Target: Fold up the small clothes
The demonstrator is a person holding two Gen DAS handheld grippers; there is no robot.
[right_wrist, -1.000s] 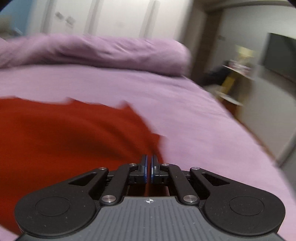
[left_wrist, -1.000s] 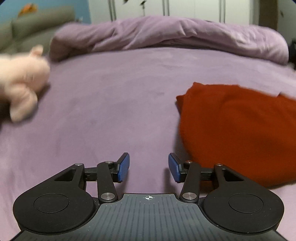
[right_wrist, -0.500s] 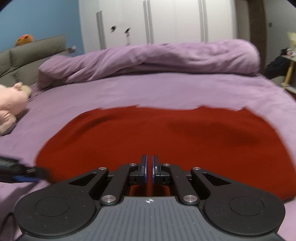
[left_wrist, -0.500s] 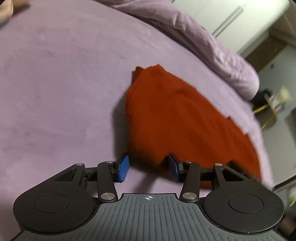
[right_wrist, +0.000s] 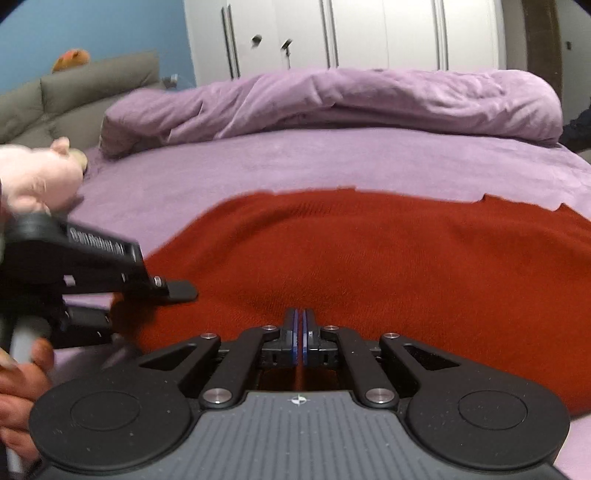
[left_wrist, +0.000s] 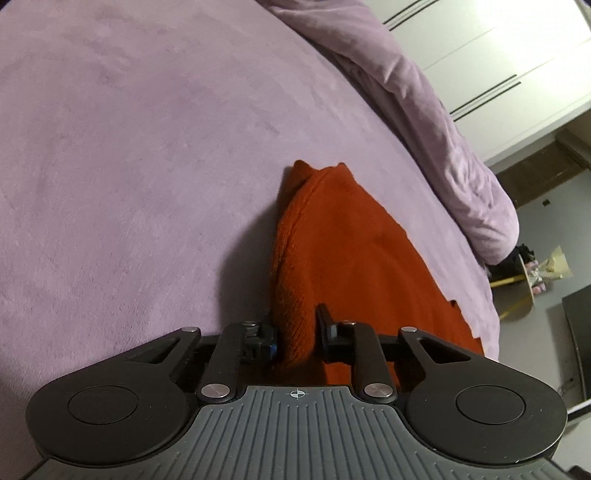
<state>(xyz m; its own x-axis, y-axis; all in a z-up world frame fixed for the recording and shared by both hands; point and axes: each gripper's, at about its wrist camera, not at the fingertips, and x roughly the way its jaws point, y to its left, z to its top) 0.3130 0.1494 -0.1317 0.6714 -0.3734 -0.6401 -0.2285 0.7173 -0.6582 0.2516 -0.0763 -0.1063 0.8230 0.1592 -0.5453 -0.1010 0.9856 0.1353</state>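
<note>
A red knitted garment [left_wrist: 351,251] lies on the purple bed [left_wrist: 147,147], with one corner pointing away from me. In the left wrist view my left gripper [left_wrist: 299,336] is closing on the garment's near left edge, and a fold of cloth fills the gap between its pads. The right wrist view shows the red garment [right_wrist: 369,251] spread wide across the bed [right_wrist: 332,162]. There my right gripper [right_wrist: 299,332] is shut, with a thin strip of red cloth pinched at the near edge. At the left of that view the left gripper [right_wrist: 147,306] bites the garment's corner, held by a hand [right_wrist: 18,369].
A bunched purple duvet [right_wrist: 332,99] lies along the far side of the bed, seen also as the duvet [left_wrist: 424,110]. A pink plush toy [right_wrist: 40,177] sits at the left by a grey headboard [right_wrist: 74,96]. White wardrobe doors [right_wrist: 369,33] stand behind. A small round table [left_wrist: 524,291] is beyond the bed.
My left gripper rolled, came down onto the garment's left edge and narrowed around it. My right gripper swung left, staying shut on the cloth, and the garment now lies spread before it.
</note>
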